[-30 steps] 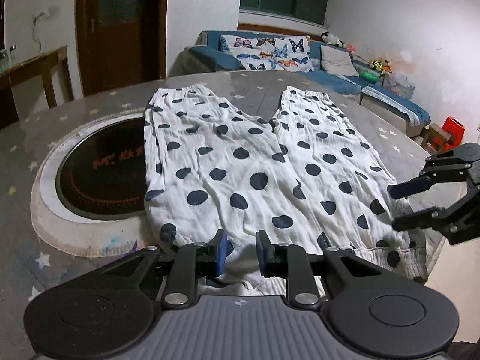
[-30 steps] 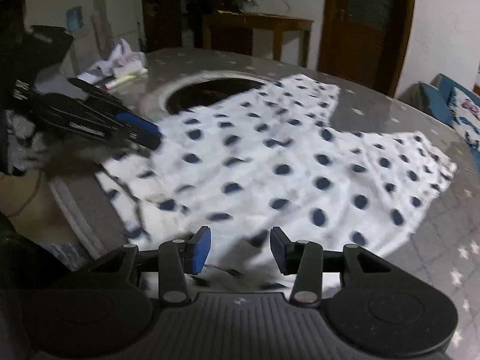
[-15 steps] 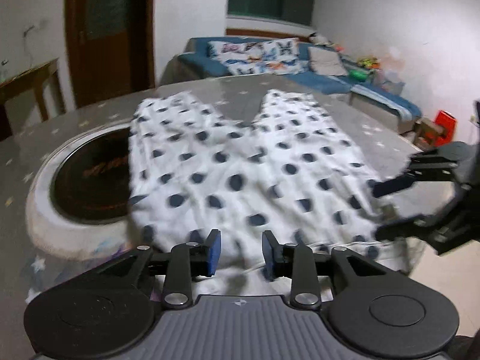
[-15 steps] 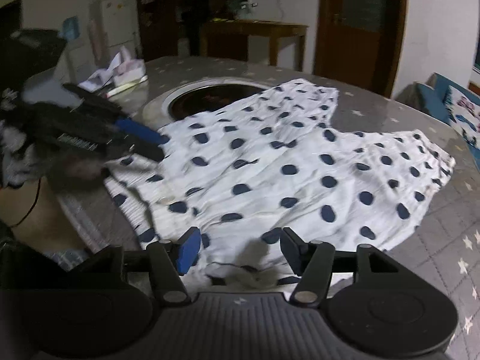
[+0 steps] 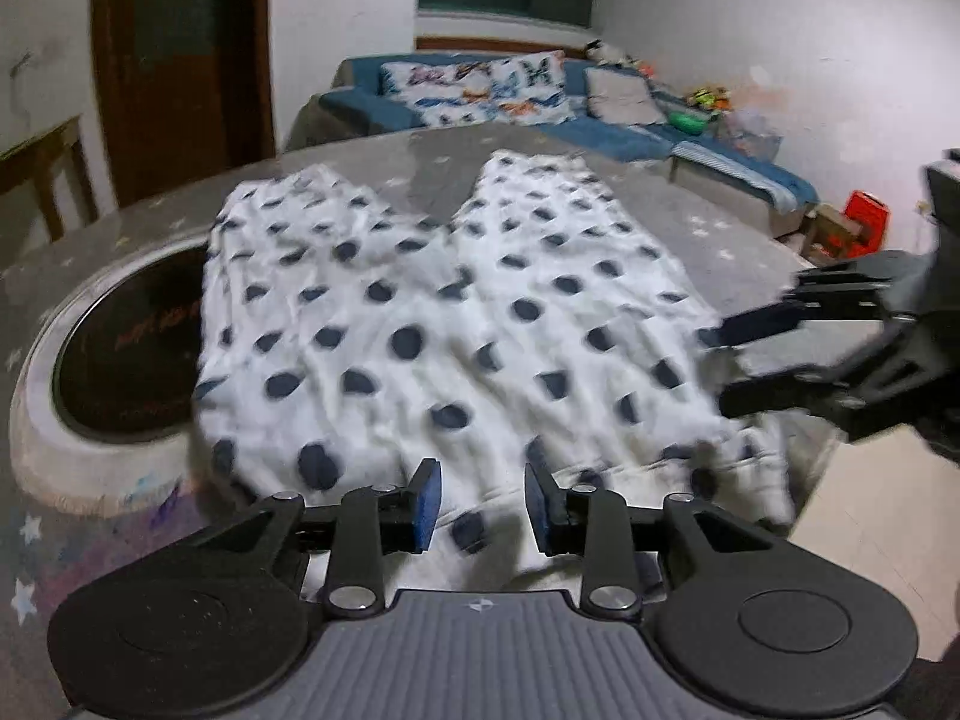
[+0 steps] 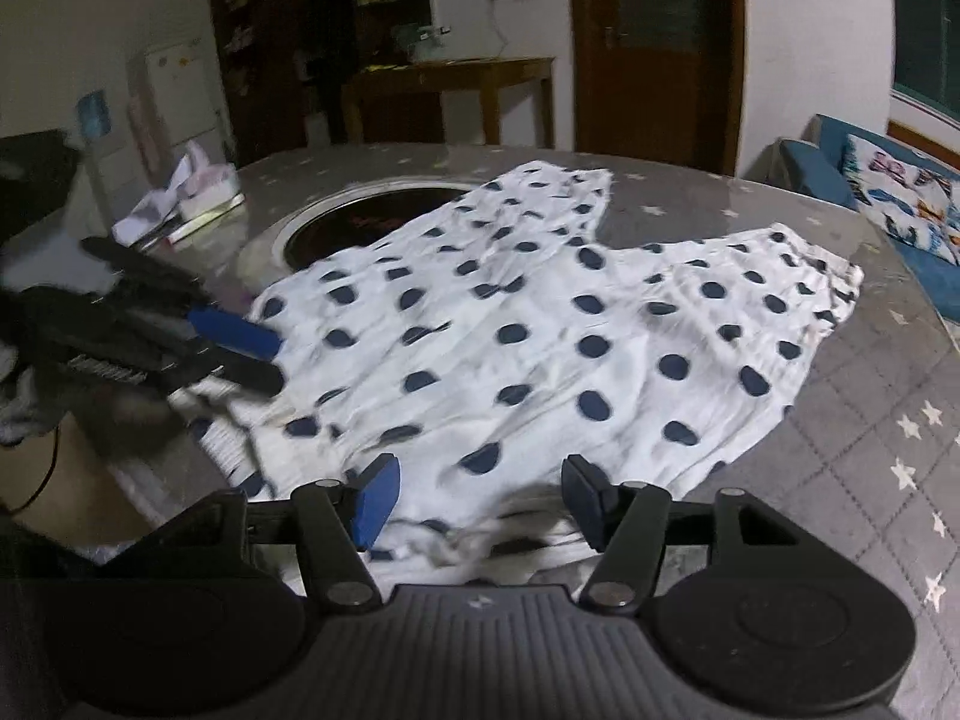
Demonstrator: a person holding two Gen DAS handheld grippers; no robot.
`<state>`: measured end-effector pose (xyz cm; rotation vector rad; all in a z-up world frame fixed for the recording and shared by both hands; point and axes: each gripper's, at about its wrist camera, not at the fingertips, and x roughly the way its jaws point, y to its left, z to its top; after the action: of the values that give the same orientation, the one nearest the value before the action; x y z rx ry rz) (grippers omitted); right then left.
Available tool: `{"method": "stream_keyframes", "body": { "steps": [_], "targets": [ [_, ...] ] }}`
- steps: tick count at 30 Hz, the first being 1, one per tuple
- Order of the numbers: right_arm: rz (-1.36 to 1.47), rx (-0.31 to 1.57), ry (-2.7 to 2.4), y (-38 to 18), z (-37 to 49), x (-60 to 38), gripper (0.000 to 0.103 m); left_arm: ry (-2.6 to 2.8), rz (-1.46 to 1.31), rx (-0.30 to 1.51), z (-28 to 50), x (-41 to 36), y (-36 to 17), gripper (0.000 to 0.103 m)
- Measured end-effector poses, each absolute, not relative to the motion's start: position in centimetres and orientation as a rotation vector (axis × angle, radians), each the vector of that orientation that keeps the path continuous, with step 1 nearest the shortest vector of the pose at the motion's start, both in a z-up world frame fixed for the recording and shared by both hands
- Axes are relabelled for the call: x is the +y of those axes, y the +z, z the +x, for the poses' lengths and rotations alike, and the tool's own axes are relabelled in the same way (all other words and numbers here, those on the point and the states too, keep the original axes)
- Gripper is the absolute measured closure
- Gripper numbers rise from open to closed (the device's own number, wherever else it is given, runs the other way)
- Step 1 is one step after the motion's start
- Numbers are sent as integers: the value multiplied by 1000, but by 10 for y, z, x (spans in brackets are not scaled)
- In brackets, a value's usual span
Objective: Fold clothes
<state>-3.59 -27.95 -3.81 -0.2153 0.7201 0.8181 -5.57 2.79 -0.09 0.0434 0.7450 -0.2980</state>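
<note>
A round grey star-patterned table (image 5: 708, 240) fills the view ahead, a dark circular inset (image 5: 129, 348) sunk into it to the left. Beyond stand a blue sofa (image 5: 606, 132) with butterfly cushions (image 5: 480, 90) and a wooden door (image 5: 180, 60).

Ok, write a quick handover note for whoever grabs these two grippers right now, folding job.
Left gripper: open, empty, at the waistband edge of the polka-dot pants.
Right gripper: open wider, empty, over the same waistband edge further along.
Pants: spread flat on the grey star-pattern table, both legs pointing away toward the sofa, one leg partly over the round black inset.
Done: pants laid out; no fold visible.
Left: grasp the waistband with both grippers and make every fold. Frames are motion-blurred, so check fabric contact before closing.
</note>
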Motion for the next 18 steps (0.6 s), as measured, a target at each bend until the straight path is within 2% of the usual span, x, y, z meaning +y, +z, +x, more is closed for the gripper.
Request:
{"method": "stream_keyframes", "body": {
  "steps": [9, 13, 18],
  "targets": [
    [-145, 751, 769, -44, -25, -300, 42, -472, 90, 731, -59, -22, 9, 69],
    [-104, 732, 711, -36, -10, -314, 42, -553, 137, 734, -57, -54, 7, 58],
    [-53, 749, 630, -39, 20, -329, 44, -614, 201, 737, -52, -87, 0, 58]
  ]
}}
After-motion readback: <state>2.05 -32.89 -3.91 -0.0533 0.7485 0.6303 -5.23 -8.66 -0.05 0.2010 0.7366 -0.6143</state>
